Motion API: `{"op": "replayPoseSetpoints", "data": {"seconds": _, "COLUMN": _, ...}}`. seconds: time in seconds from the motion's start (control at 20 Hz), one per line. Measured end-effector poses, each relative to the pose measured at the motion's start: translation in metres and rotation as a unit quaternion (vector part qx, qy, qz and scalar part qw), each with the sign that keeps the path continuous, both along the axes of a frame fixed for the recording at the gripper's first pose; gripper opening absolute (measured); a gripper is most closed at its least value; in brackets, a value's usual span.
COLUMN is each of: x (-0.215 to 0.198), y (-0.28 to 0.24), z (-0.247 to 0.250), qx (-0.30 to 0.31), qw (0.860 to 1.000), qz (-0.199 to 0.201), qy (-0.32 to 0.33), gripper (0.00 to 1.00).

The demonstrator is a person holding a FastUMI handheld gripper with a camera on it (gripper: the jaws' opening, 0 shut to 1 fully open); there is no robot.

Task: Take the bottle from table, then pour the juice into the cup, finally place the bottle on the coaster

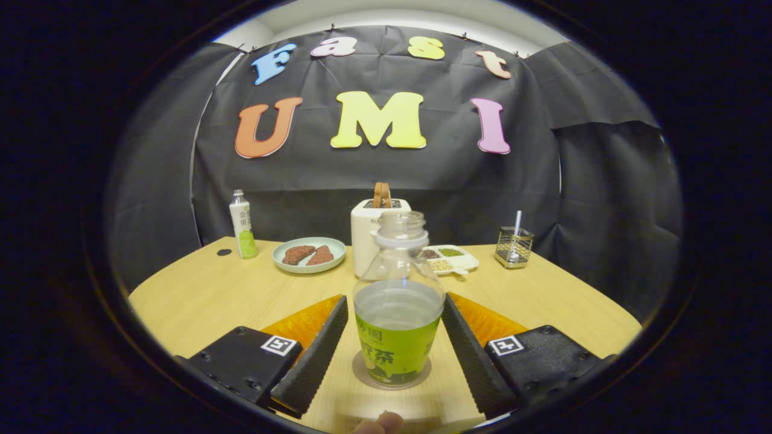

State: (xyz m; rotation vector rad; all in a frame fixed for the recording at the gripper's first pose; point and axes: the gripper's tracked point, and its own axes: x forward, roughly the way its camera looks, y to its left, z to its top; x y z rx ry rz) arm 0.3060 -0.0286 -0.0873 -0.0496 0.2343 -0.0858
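While level above the table [199, 295], hand-held gripper [395, 349] fingers apart astride upright bottle [397, 313].

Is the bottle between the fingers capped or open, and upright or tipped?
Open and upright: the bottle shows a bare threaded neck with no cap, standing on a round coaster between the gripper fingers, which flank it.

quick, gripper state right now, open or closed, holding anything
Gripper: open around the uncapped bottle, which stands on the coaster; the fingers flank it, and whether the pads touch it cannot be told.
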Motion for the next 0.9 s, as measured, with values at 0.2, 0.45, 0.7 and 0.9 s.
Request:
{"op": "replayPoseSetpoints", "data": {"seconds": 0.2, "x": -0.012, "y": 0.006, "z": 0.017, "qx": -0.002, "qw": 1.000, "qz": 0.005, "qy": -0.006, "gripper": 1.00}}
{"op": "replayPoseSetpoints", "data": {"seconds": 0.45, "x": -0.029, "y": 0.014, "z": 0.060, "qx": -0.003, "qw": 1.000, "qz": 0.014, "qy": -0.027, "gripper": 1.00}}
{"op": "replayPoseSetpoints", "data": {"seconds": 0.7, "x": -0.076, "y": 0.008, "z": 0.100, "qx": -0.004, "qw": 0.998, "qz": 0.005, "qy": -0.064, "gripper": 1.00}}
{"op": "replayPoseSetpoints", "data": {"seconds": 0.9, "x": -0.118, "y": -0.004, "z": 0.107, "qx": 0.011, "qw": 0.997, "qz": -0.005, "qy": -0.078, "gripper": 1.00}}
